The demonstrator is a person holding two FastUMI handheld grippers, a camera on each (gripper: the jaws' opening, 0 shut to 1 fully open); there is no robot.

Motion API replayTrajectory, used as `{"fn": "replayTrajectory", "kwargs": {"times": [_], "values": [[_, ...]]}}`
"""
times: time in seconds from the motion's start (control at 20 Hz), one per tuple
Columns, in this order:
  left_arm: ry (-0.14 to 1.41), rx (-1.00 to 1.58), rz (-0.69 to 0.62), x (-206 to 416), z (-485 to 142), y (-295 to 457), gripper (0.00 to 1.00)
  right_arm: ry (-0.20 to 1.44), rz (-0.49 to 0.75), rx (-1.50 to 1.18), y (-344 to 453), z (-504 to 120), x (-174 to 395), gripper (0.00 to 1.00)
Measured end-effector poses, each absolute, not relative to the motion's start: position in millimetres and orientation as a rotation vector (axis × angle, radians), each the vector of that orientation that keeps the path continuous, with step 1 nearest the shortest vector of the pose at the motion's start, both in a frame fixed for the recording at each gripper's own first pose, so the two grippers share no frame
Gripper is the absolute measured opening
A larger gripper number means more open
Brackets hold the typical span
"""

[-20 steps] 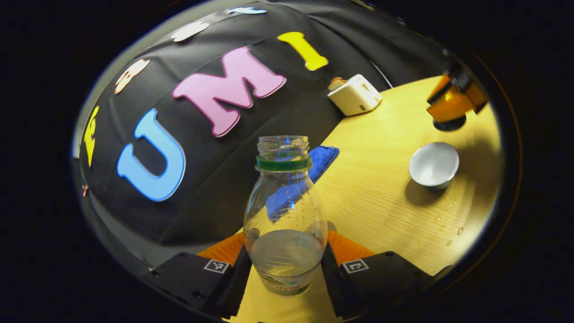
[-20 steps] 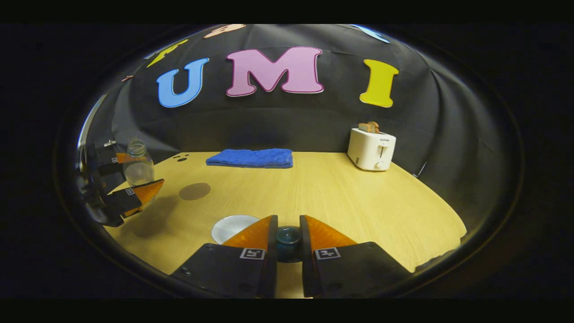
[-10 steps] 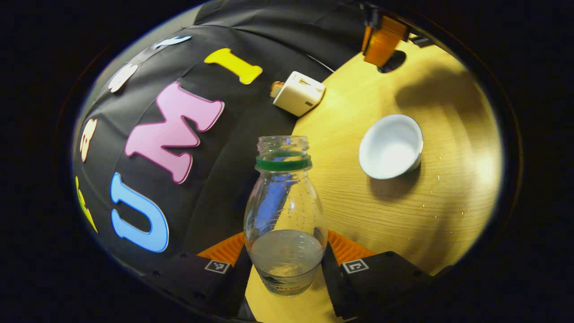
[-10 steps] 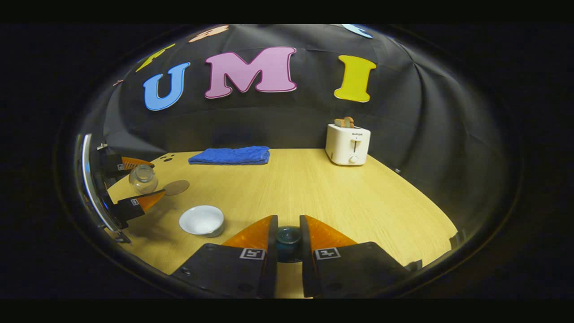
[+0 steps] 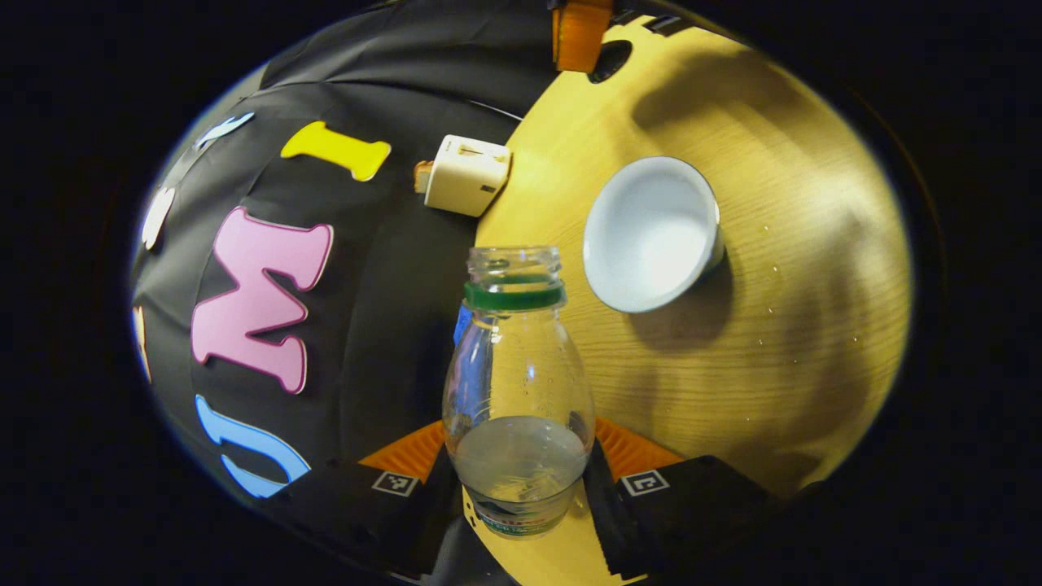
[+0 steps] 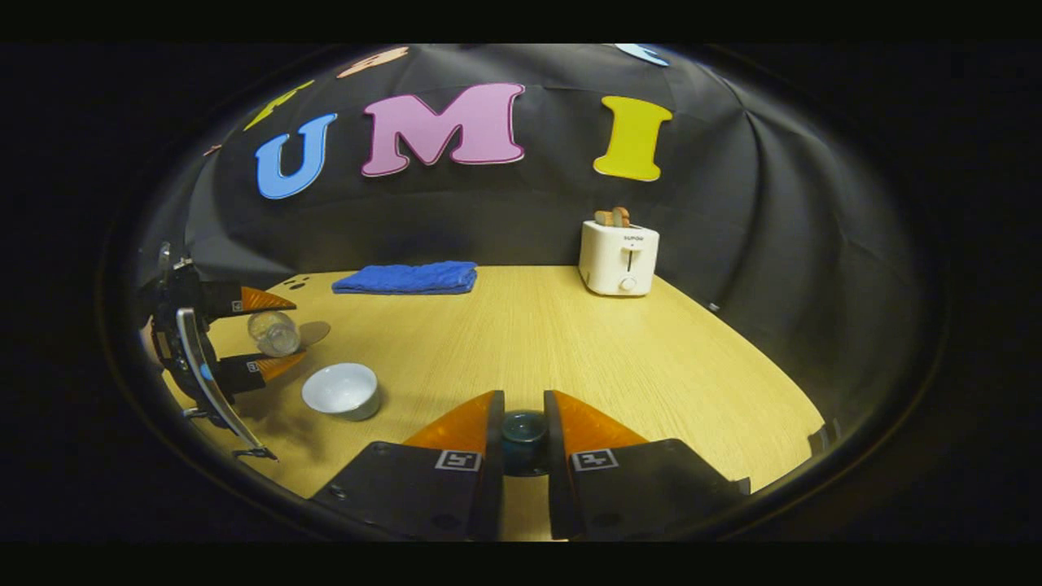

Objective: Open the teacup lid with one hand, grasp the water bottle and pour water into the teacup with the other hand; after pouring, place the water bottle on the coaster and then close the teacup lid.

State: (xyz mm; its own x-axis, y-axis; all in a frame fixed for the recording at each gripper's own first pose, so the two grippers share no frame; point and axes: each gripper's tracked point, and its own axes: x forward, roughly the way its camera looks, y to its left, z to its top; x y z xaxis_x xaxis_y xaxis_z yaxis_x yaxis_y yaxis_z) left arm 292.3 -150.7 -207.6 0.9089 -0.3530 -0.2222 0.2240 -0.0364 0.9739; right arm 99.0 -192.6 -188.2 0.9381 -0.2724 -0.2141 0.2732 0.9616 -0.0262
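Left gripper view: L gripper (image 5: 521, 456) clamps bottle (image 5: 518, 391) at its lower body, both fingers pressed on it; cap off, approx. a third full. Bottle tipped sideways, mouth toward open white cup (image 5: 651, 234), at 1 o'clock from the mouth, on table (image 5: 781, 342). Toaster (image 5: 466, 174) at 11 o'clock from the mouth.

Right gripper view: R gripper (image 6: 523, 431) closed on lid (image 6: 523, 430) knob, both fingers on it. Cup (image 6: 340, 391) at 9 o'clock from it; coaster (image 6: 313, 332) just behind bottle (image 6: 274, 334); towel (image 6: 405, 277) at 11 o'clock.
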Motion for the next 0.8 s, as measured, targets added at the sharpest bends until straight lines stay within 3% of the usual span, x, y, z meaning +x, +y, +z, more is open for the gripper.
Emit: {"fn": "replayTrajectory", "kwargs": {"times": [0.15, 0.2, 0.8], "values": [[-0.118, 1.621, -0.491, 297.1, -206.1, -153.9, 0.75, 0.216, -0.275, -0.003, -196.3, -188.8, 102.5, 0.21], [-0.119, 1.643, -0.498, 299.0, -205.2, -155.6, 0.75, 0.220, -0.272, -0.002, -196.2, -190.5, 104.3, 0.25], [-0.175, 1.932, -0.583, 309.7, -194.4, -168.1, 0.75, 0.222, -0.250, 0.022, -185.6, -194.3, 106.2, 0.21]]}}
